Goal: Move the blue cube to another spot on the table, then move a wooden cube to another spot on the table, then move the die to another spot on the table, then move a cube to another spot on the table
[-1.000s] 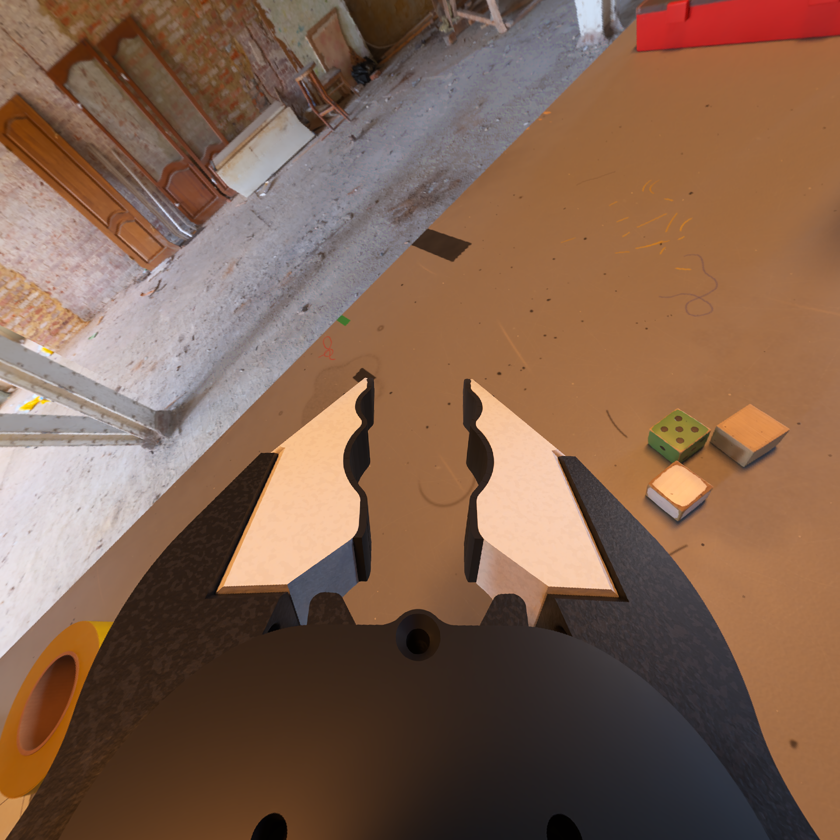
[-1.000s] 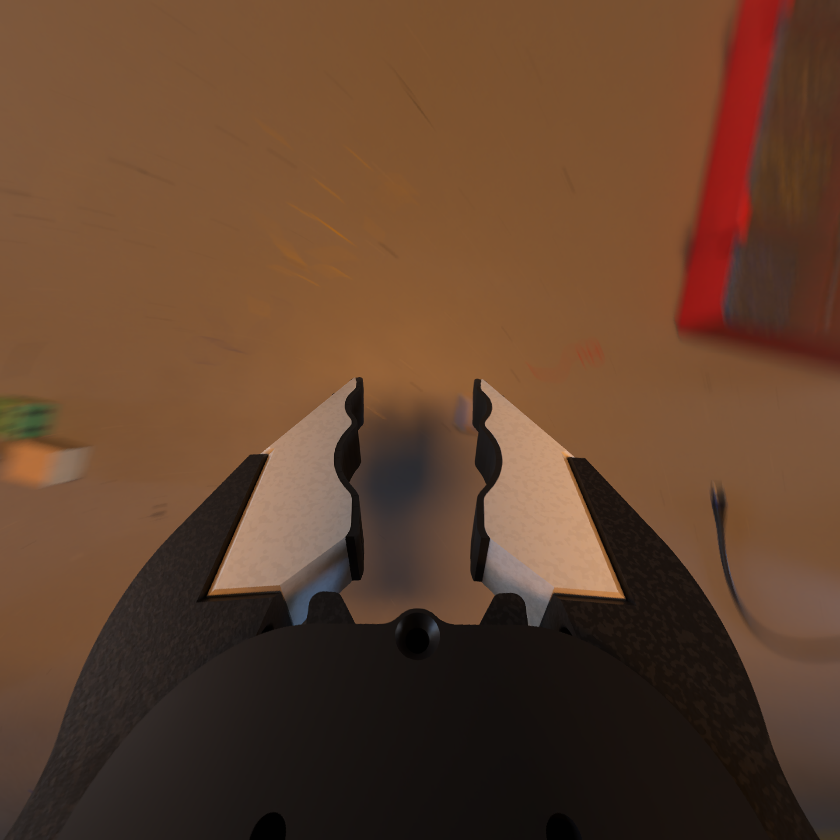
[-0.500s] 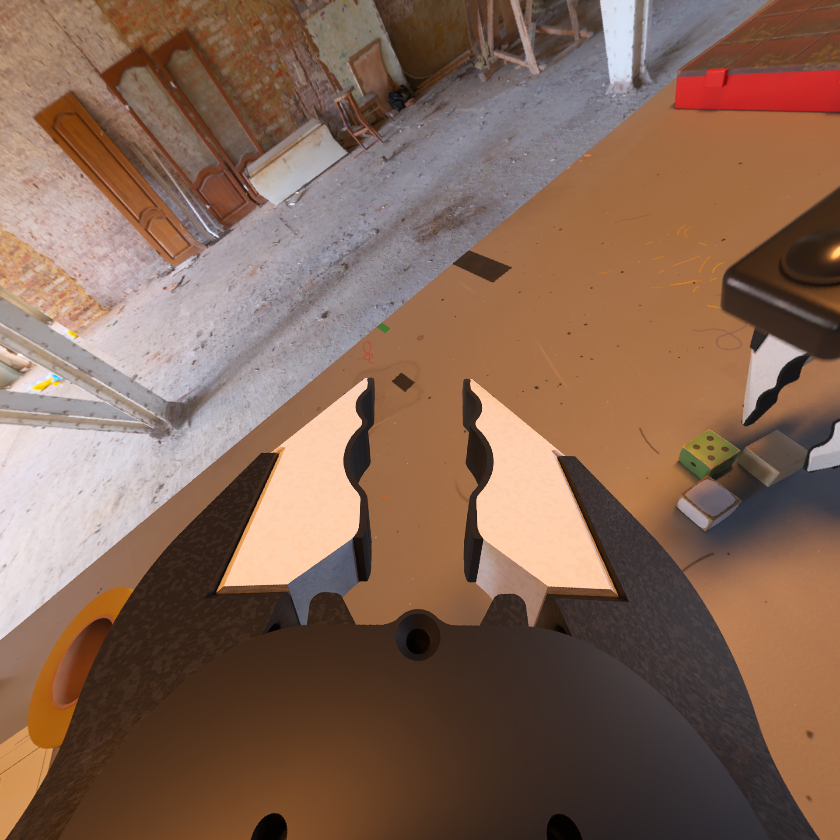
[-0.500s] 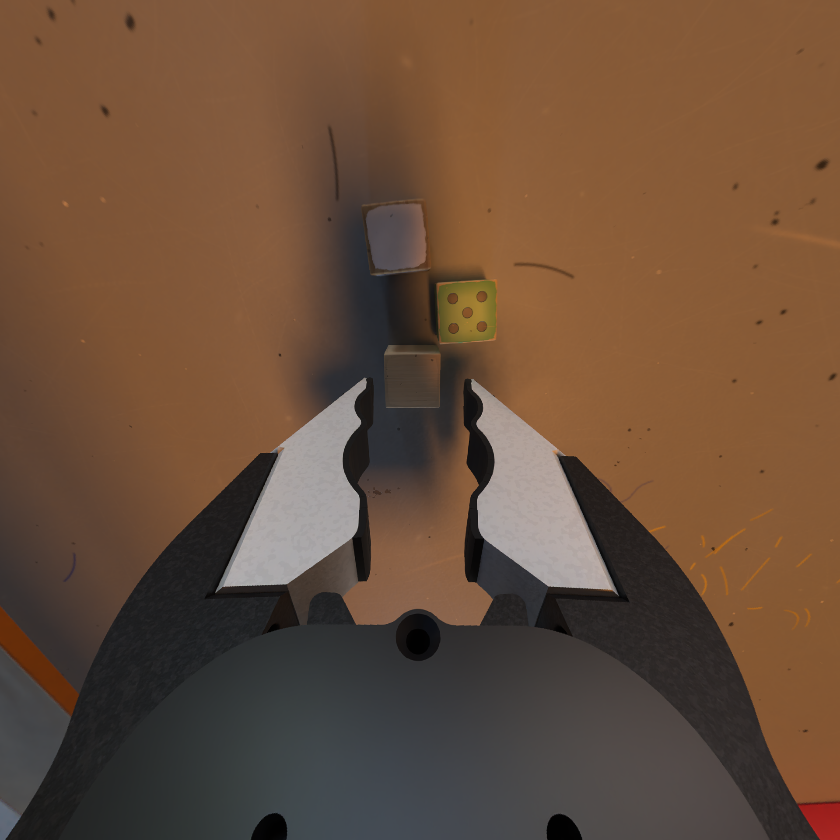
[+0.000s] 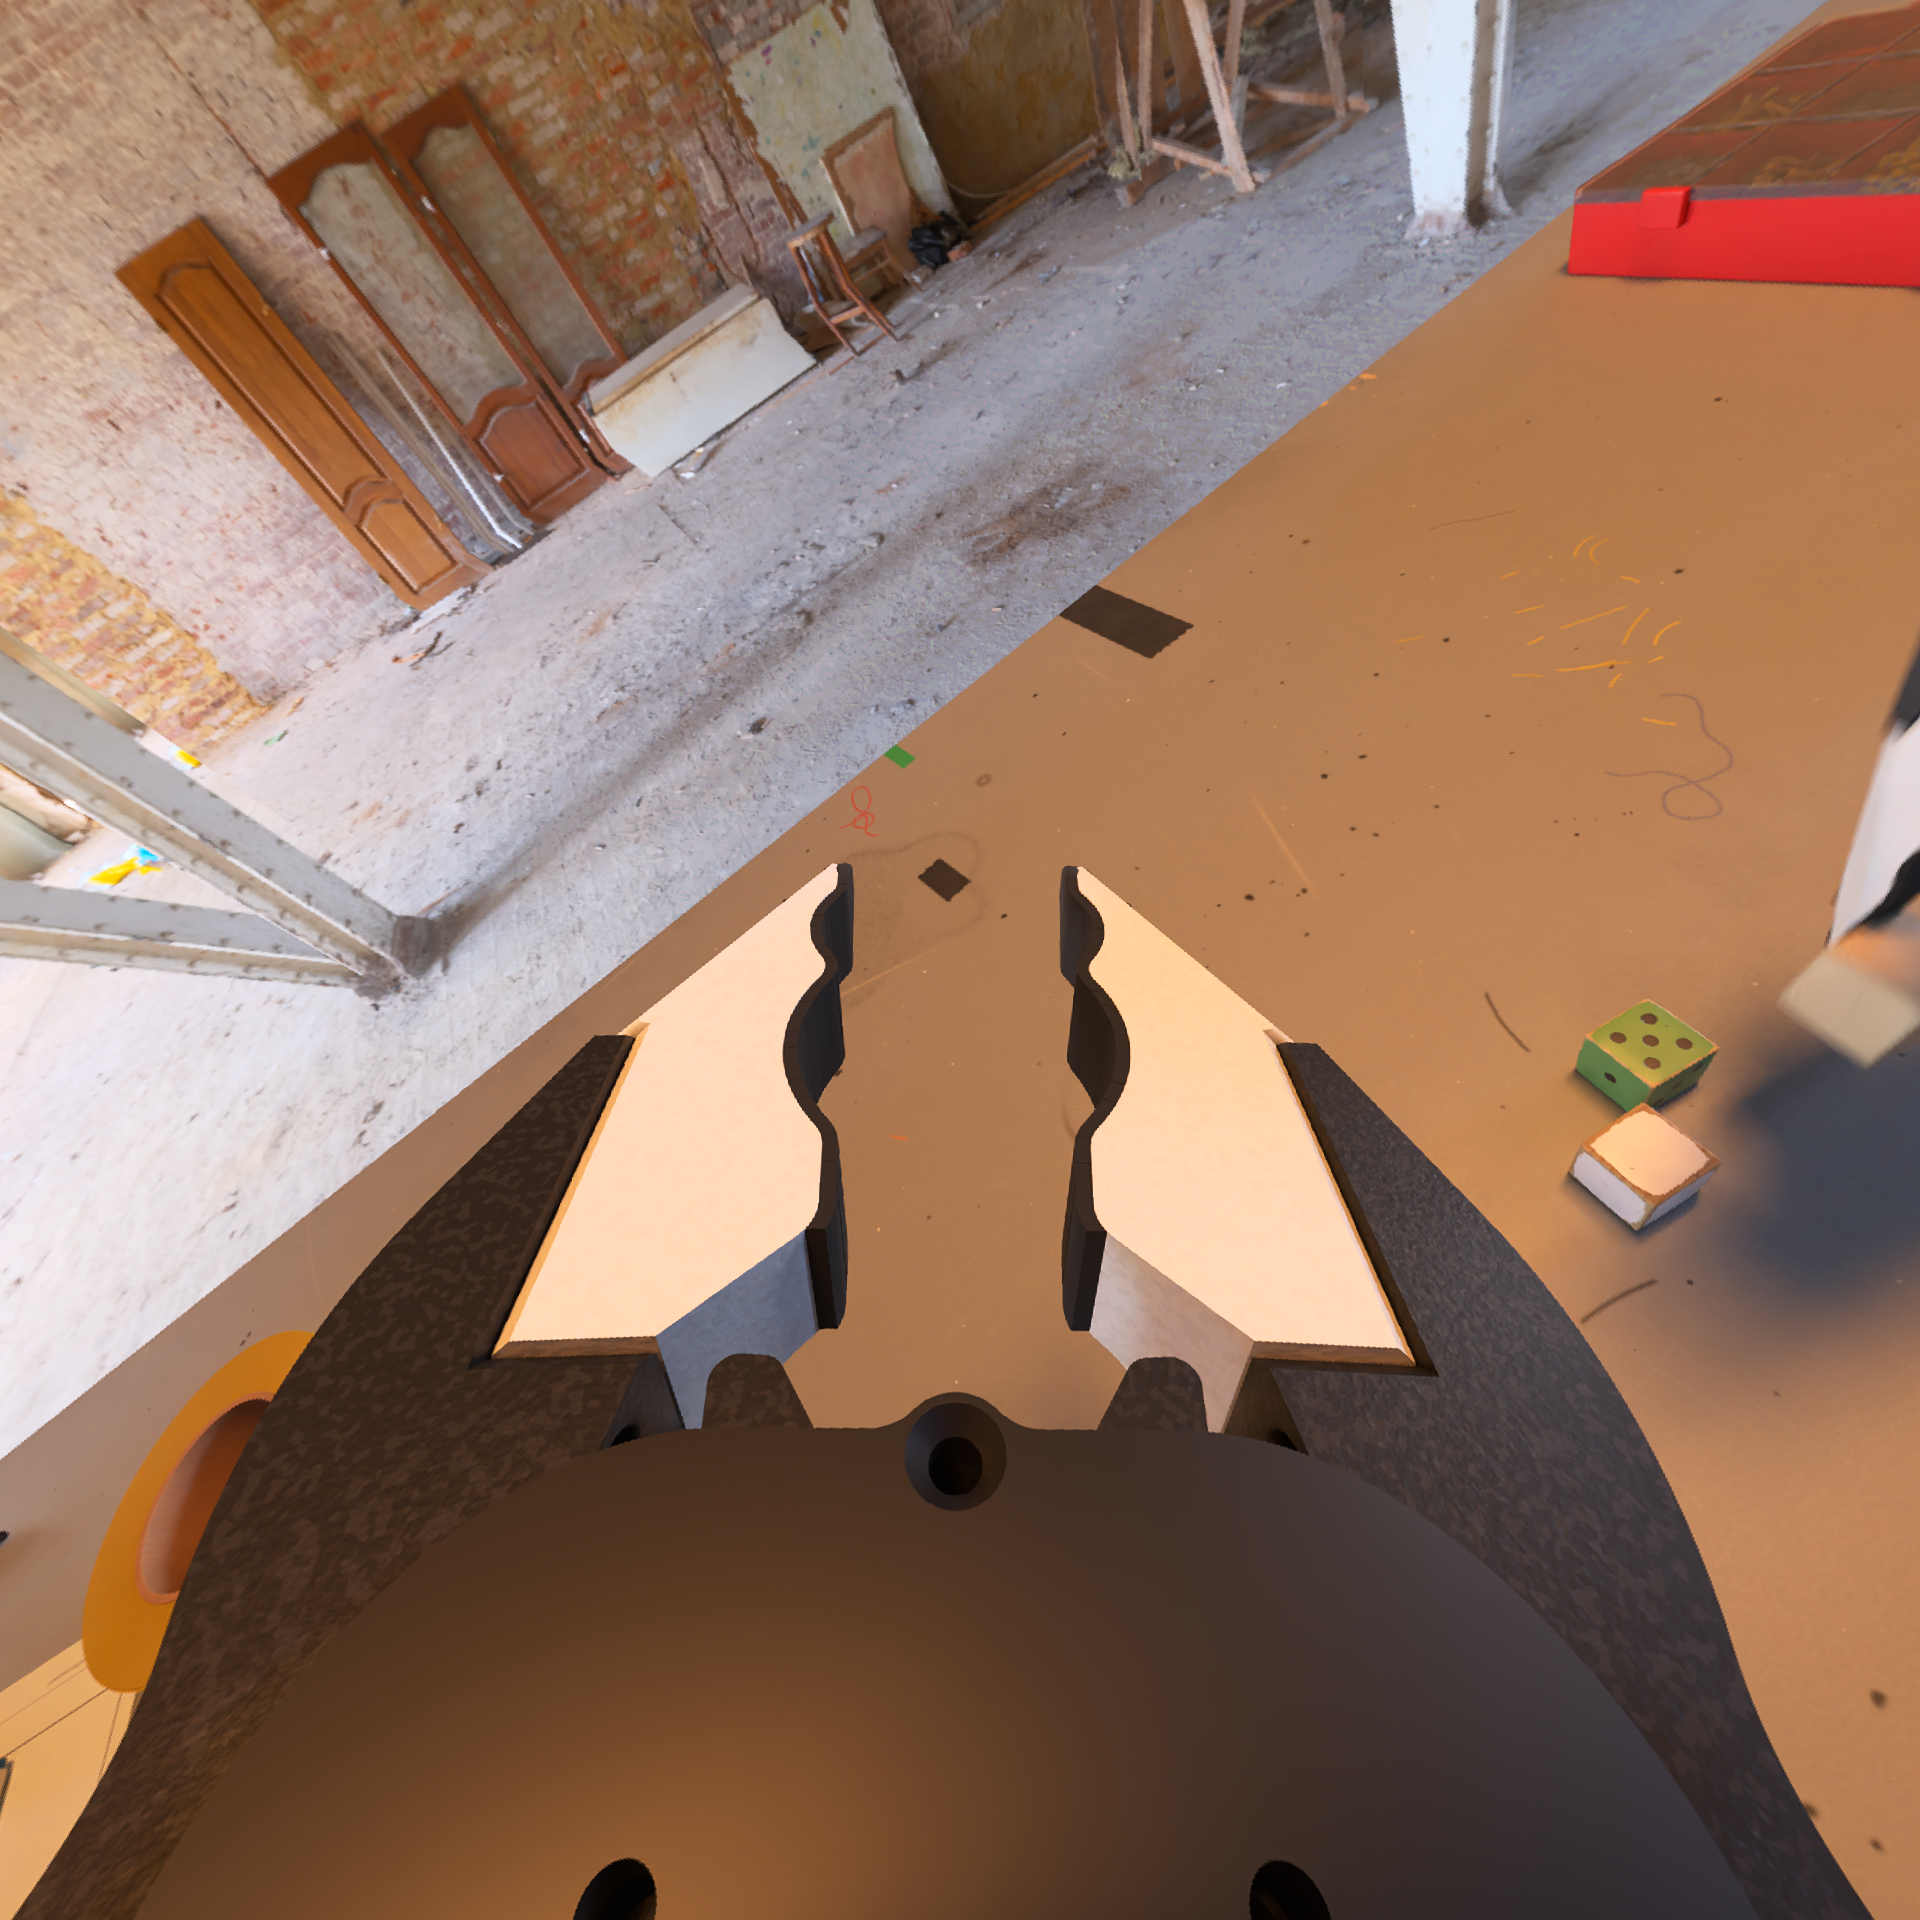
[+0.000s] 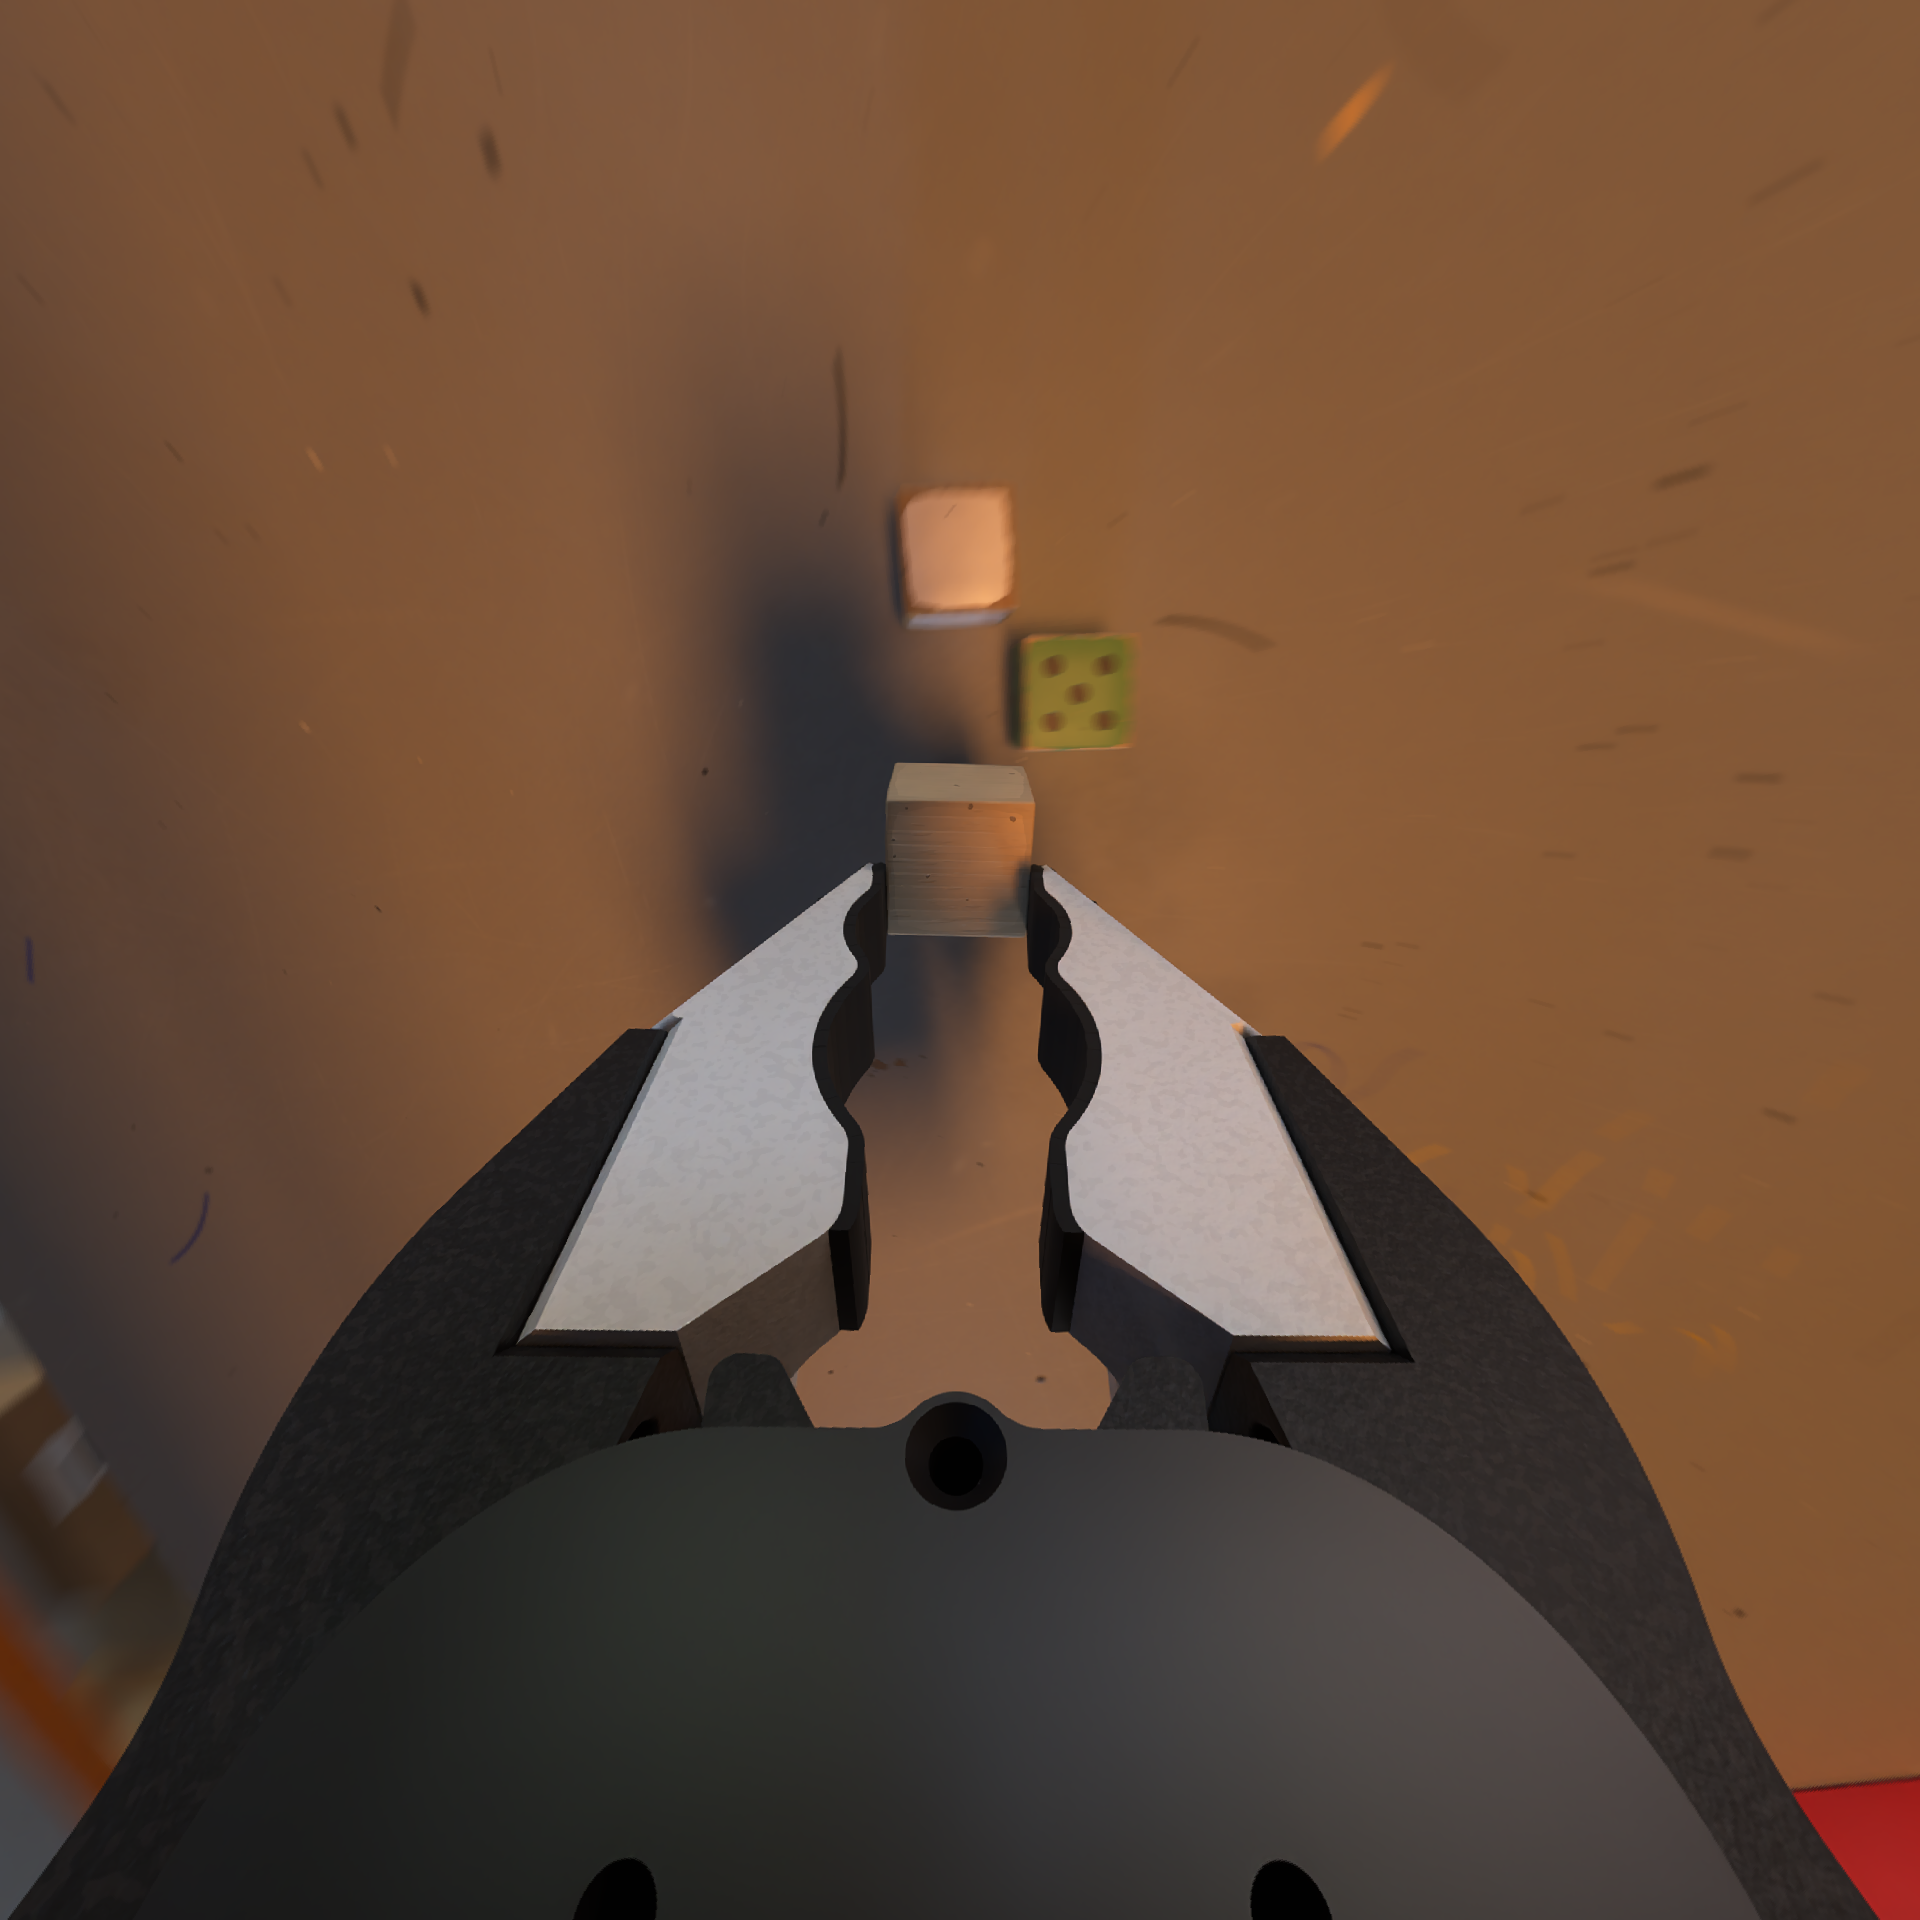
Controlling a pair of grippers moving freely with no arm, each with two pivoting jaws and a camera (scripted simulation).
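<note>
Right gripper (image 6: 954, 883) grips a wooden cube (image 6: 960, 852) at its fingertips, both tips pressed on the cube's sides, cube lifted above the brown table (image 6: 416, 623) with a dark shadow below it. In the left wrist view this cube (image 5: 1849, 1003) is blurred at the right edge of the frame, held up off the surface. Green die (image 6: 1075, 691) sits on the table just past the held cube, five dots up. A second wooden cube (image 6: 954, 556) with a pale top lies just beyond the die, apart from it. Left gripper (image 5: 954, 883) is spread apart, nothing between the fingers, hovering near the table's edge that borders the concrete floor (image 5: 623, 727). Red box (image 5: 1756, 223) sits at the far end of the table. Orange tape roll (image 5: 156, 1538) near the table's edge by the left gripper. Blue cube not visible in either view.
</note>
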